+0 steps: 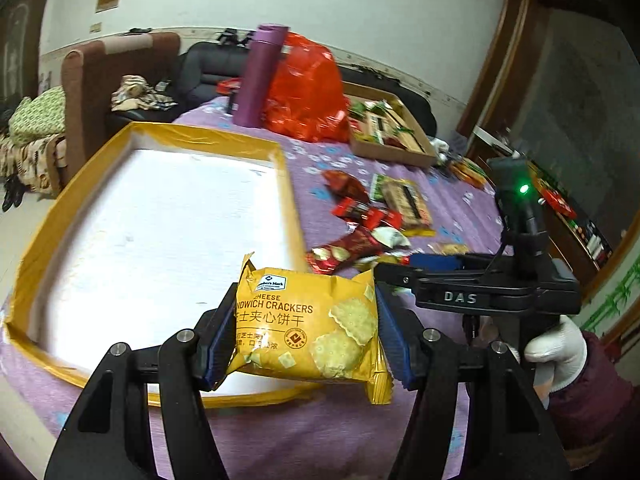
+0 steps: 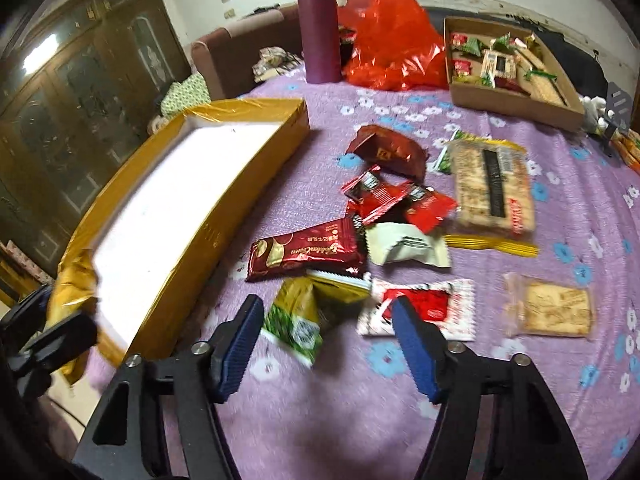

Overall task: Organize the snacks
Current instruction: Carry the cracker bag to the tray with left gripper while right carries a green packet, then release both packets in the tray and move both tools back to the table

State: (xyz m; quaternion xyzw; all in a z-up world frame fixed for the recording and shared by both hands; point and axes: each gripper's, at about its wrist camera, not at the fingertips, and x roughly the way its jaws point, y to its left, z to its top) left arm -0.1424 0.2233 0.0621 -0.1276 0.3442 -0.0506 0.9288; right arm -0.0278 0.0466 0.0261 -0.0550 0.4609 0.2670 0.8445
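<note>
My left gripper (image 1: 306,336) is shut on a yellow cheese sandwich cracker pack (image 1: 308,320), both blue pads pressing its sides. It hangs over the near rim of a yellow box (image 1: 288,184) with a white floor. My right gripper (image 2: 326,340) stands open just above the purple cloth, with a green and gold packet (image 2: 296,320) lying between its fingers, untouched. Beyond it are a dark red bar (image 2: 304,254), red packets (image 2: 384,196), a white packet (image 2: 408,246), a red-and-white packet (image 2: 424,308) and a big cracker pack (image 2: 492,188). A white-gloved hand (image 1: 560,344) holds the right gripper (image 1: 392,270).
At the back of the table stand a purple bottle (image 2: 320,28), a red plastic bag (image 2: 392,40) and a cardboard tray (image 2: 516,104) holding several snacks. A clear-wrapped cracker (image 2: 556,308) lies at the right. A brown sofa (image 1: 92,92) is behind the table.
</note>
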